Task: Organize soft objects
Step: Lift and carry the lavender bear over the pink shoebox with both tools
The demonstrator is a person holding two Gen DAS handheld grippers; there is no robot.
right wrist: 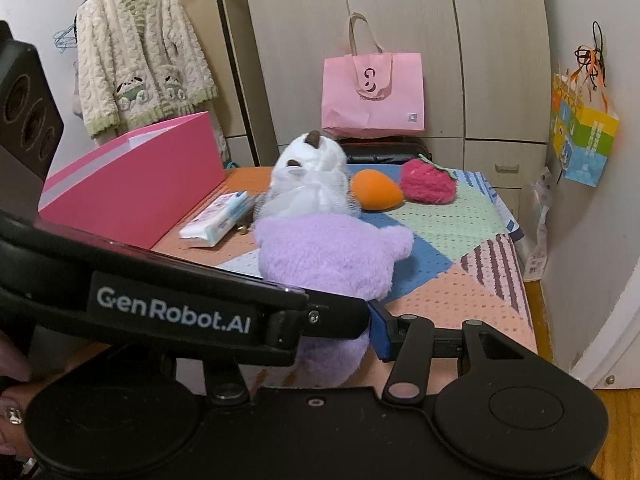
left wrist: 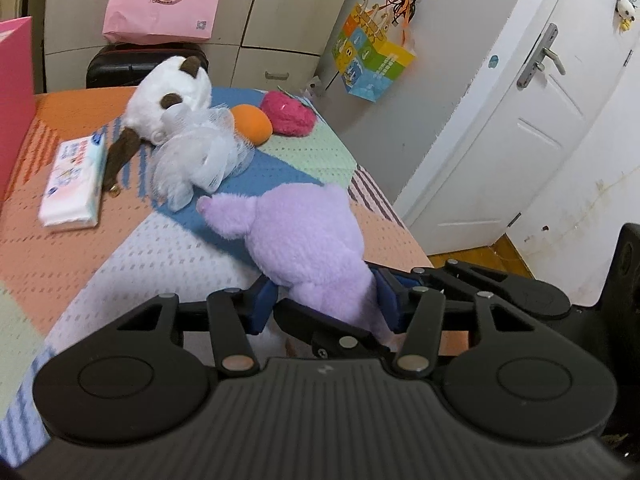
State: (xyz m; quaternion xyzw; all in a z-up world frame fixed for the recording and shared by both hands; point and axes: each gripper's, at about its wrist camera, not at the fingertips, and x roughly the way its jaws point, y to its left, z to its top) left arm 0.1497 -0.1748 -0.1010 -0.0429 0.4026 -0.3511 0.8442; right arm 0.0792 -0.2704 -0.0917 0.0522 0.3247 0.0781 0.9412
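A purple plush toy (left wrist: 304, 240) hangs over the near edge of the patchwork-covered table (left wrist: 100, 260). My left gripper (left wrist: 324, 304) is shut on its lower end, both blue pads pressing into the fur. In the right wrist view my right gripper (right wrist: 332, 336) grips the same purple plush toy (right wrist: 328, 256). Its right blue pad (right wrist: 378, 330) touches the fur, while the left one is hidden behind the left gripper's black body (right wrist: 172, 312). Farther back lie a white plush with brown ears (left wrist: 172, 92), an orange soft ball (left wrist: 252, 124) and a pink strawberry plush (left wrist: 288, 118).
A tissue pack (left wrist: 74, 184) lies left of the white plush, and a pink box (right wrist: 132, 188) stands along the table's left side. A pink bag (right wrist: 372, 96) sits on a black case behind the table. A white door (left wrist: 520, 120) is at the right.
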